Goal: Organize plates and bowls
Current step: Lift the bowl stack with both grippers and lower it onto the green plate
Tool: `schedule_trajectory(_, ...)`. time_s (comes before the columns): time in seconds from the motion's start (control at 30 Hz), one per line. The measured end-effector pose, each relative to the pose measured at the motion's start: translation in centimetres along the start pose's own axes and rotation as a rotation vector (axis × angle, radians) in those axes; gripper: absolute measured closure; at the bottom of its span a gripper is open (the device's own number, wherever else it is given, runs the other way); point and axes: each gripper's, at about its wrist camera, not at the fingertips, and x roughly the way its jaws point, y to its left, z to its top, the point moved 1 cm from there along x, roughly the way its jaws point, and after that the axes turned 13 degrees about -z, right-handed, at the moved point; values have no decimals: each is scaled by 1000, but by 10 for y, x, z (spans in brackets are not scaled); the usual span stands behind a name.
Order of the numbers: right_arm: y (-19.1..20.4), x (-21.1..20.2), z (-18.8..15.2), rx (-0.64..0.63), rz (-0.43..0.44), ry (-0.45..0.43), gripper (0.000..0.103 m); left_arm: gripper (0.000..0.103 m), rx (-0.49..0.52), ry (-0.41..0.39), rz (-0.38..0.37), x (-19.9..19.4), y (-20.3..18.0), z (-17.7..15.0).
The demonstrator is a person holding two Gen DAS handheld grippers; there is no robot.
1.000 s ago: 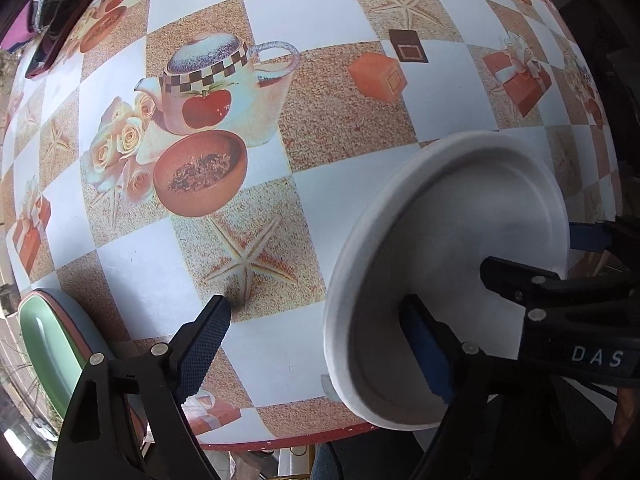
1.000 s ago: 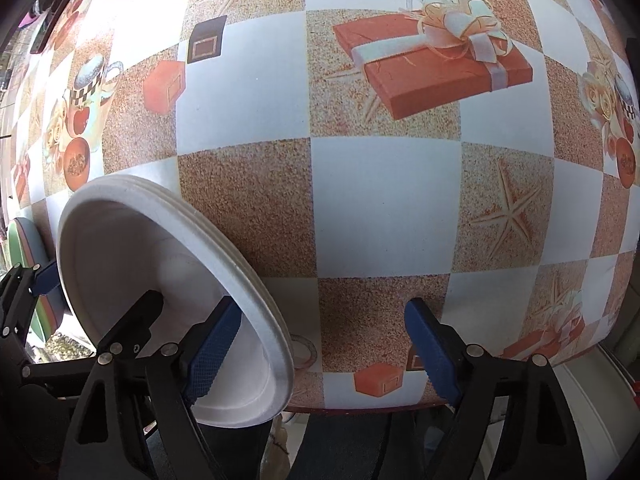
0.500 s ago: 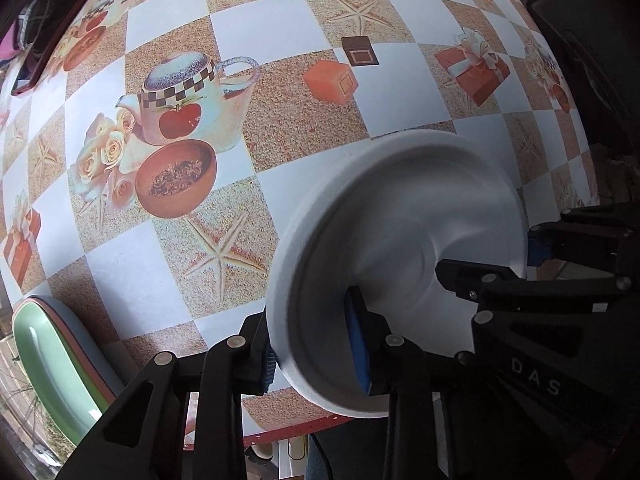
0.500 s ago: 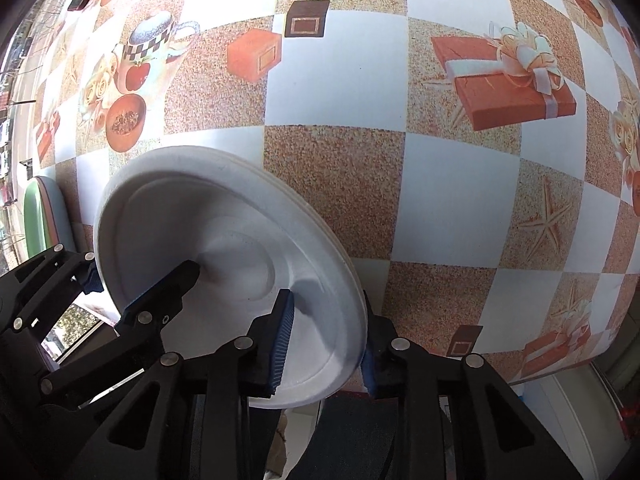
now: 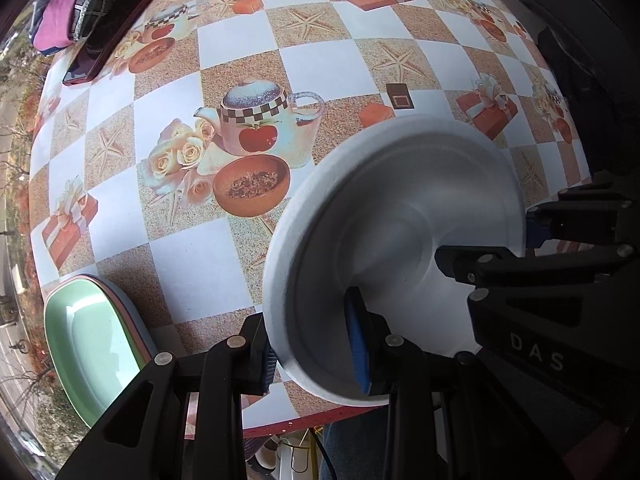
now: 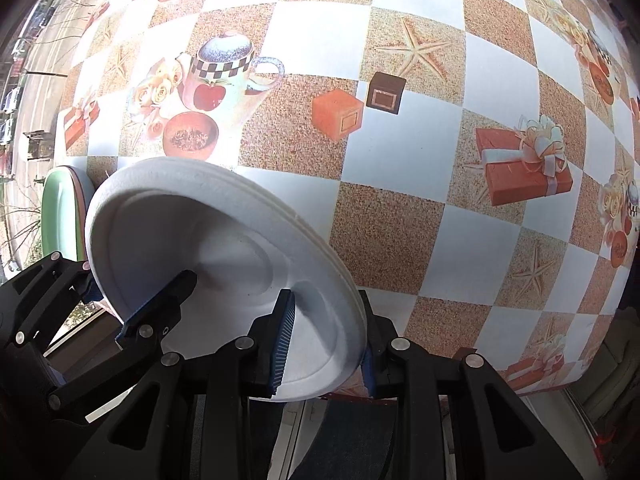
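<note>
The tabletop (image 5: 240, 248) is covered by a checkered cloth of white and sandy squares printed with teapots, starfish and gift boxes. Over its near edge, a stack of white foam plates (image 5: 400, 216) is held up off the cloth and tilted, its hollow side turned toward both cameras; in the right wrist view the layered rims show along its far side (image 6: 304, 220).

At the near left corner of the tabletop lies a stack of rectangular dishes (image 5: 84, 332), a pale green one on top with pink and blue rims showing under it, partly overhanging the edge.

At the far left corner, a dark red-rimmed tray (image 5: 108, 52) carries folded cloths, one of them magenta.

The left gripper (image 5: 316, 344) has its jaws drawn in on the near left rim of the white plates, one blue pad inside the hollow and the other finger behind the rim. The right gripper (image 6: 324, 336) pinches the near right rim the same way, one ribbed blue pad on the inner face and the other against the back.
</note>
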Motion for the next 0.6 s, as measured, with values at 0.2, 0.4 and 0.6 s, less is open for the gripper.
schedule_trajectory(0.2, 3, -12, -9, -24, -6, -24, 72, 70, -21, -39, 3, -27, 23, 12)
schedule_trajectory(0.4, 7, -27, -9, -49, -17, -52, 72, 70, -36, -80, 17, -40, 39, 14)
schedule_trajectory(0.6, 13, -46, -7, -62, -27, -92, 72, 79, -71, -150, 38, -65, 38, 7)
